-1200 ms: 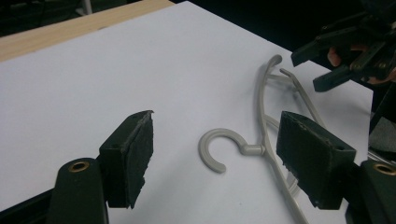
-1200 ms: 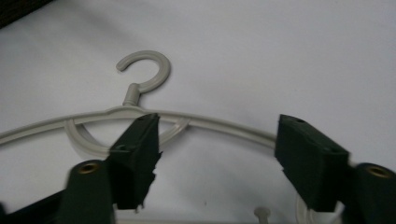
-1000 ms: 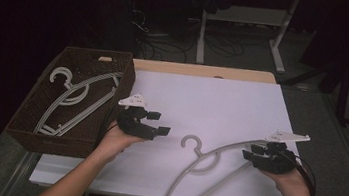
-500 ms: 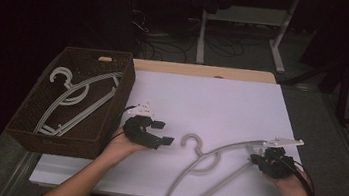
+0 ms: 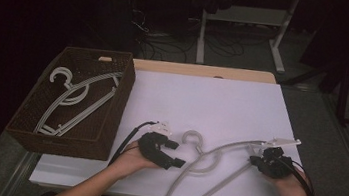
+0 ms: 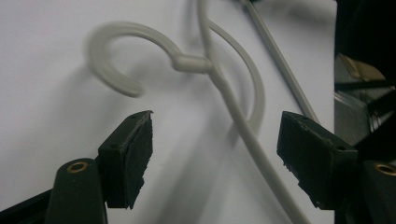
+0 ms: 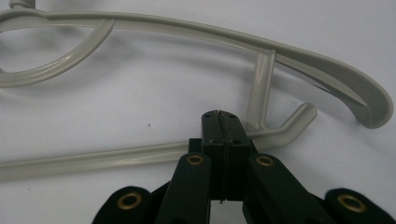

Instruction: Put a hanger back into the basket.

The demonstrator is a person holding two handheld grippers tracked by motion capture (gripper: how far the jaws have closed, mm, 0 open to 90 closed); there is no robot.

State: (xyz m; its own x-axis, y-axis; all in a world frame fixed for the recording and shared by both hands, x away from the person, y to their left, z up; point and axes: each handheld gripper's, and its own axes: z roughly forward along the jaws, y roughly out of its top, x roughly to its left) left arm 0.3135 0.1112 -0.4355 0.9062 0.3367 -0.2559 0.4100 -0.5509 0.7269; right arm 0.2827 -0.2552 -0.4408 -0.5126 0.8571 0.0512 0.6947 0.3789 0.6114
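A pale grey plastic hanger (image 5: pixel 226 150) lies flat on the white table top (image 5: pixel 213 97) near the front edge, its hook (image 5: pixel 192 136) pointing away from me. My left gripper (image 5: pixel 178 154) stands open just left of the hook. In the left gripper view the hanger's neck (image 6: pixel 191 63) lies ahead of the left gripper (image 6: pixel 215 140), and one arm of the hanger runs down between the jaws without touching the pads. My right gripper (image 5: pixel 254 160) is at the hanger's right end. In the right gripper view the right gripper (image 7: pixel 219 116) is shut, with its tips over the hanger's lower bar (image 7: pixel 93 161).
A dark wicker basket (image 5: pixel 71 146) stands at the table's left edge with several more grey hangers (image 5: pixel 77 96) in it. Behind the table are floor cables and a white desk frame (image 5: pixel 279 45). The table's far half is bare white surface.
My left gripper has moved right and toward the front edge, coming down beside the hanger's hook. The right gripper has stayed at the hanger's right end.
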